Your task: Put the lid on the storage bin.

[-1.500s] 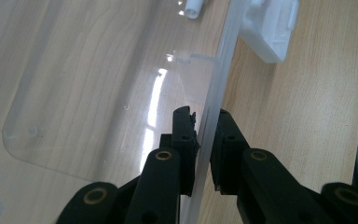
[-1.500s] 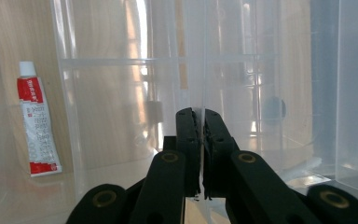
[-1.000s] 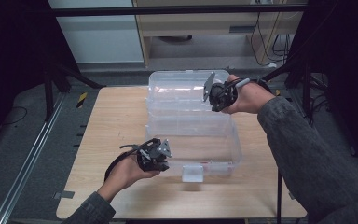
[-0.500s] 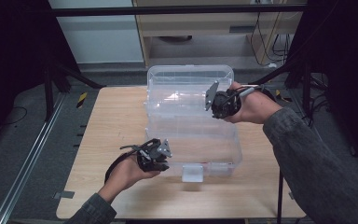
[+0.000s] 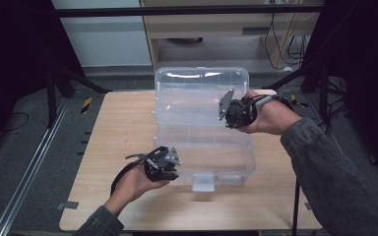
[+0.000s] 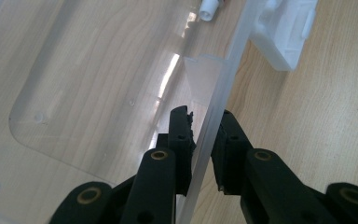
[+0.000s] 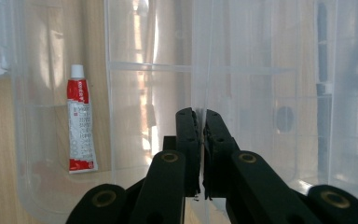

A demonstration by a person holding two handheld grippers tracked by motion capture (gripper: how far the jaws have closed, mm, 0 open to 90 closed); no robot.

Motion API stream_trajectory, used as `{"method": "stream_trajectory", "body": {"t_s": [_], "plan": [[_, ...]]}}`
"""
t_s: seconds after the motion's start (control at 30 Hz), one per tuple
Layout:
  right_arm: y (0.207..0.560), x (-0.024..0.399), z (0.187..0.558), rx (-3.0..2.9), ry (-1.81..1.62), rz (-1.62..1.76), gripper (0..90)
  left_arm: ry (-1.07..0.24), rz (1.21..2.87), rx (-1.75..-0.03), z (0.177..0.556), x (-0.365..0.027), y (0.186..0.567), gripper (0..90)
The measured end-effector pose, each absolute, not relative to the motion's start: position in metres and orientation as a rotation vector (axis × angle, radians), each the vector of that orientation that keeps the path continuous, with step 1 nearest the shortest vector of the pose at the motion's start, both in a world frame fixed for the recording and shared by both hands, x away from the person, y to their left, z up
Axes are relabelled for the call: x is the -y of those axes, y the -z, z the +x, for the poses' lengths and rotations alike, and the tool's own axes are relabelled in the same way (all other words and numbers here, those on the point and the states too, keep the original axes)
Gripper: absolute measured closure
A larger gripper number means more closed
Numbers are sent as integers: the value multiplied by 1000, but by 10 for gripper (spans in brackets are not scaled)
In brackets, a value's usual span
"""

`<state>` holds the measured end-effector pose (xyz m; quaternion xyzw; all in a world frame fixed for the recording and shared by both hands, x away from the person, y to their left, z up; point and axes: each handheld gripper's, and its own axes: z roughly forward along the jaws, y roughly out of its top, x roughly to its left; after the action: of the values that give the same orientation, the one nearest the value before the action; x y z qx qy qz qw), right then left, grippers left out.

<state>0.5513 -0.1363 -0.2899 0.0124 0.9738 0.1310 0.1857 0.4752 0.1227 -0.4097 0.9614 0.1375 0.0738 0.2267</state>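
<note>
Fingers (image 6: 182, 140) of the left gripper (image 5: 163, 164) clamp the clear plastic box's (image 5: 204, 162) front wall; right gripper (image 5: 236, 112) pinches its raised lid (image 5: 202, 93). Box lies lengthwise across the wooden desk (image 5: 123, 128).

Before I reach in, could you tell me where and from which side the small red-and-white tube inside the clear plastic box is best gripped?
Grip the small red-and-white tube across the middle of its body, coming straight down through the open top of the clear plastic box. It lies flat on the box floor close to a wall, so a sideways approach looks blocked. Its long, narrow shape suits a claw closing across its width.
</note>
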Motion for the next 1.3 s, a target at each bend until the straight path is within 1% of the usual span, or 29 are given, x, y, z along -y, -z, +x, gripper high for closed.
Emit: {"method": "stream_trajectory", "body": {"t_s": [0.1, 0.23, 0.53, 0.9, 1.0, 1.03, 1.1, 1.13, 1.3], "plan": [[290, 136, 558, -2743, -359, 49, 864, -216, 2641, -391, 475, -119, 410, 787], [290, 136, 557, -2741, -361, 40, 868, -216, 2639, -391, 475, -119, 410, 787], [293, 142, 541, -2732, -414, 29, 871, -226, 2637, -388, 474, -119, 411, 784], [298, 143, 527, -2720, -389, 7, 864, -237, 2626, -378, 472, -120, 412, 779], [299, 144, 525, -2725, -395, 9, 864, -237, 2626, -382, 472, -119, 412, 778], [300, 144, 524, -2723, -398, 8, 864, -224, 2618, -418, 470, -119, 412, 778], [300, 145, 522, -2725, -401, 4, 864, -224, 2618, -421, 470, -119, 412, 778], [301, 145, 520, -2727, -400, 4, 863, -238, 2628, -378, 472, -119, 412, 778], [303, 147, 518, -2728, -407, 13, 862, -241, 2626, -377, 472, -119, 412, 777]]}}
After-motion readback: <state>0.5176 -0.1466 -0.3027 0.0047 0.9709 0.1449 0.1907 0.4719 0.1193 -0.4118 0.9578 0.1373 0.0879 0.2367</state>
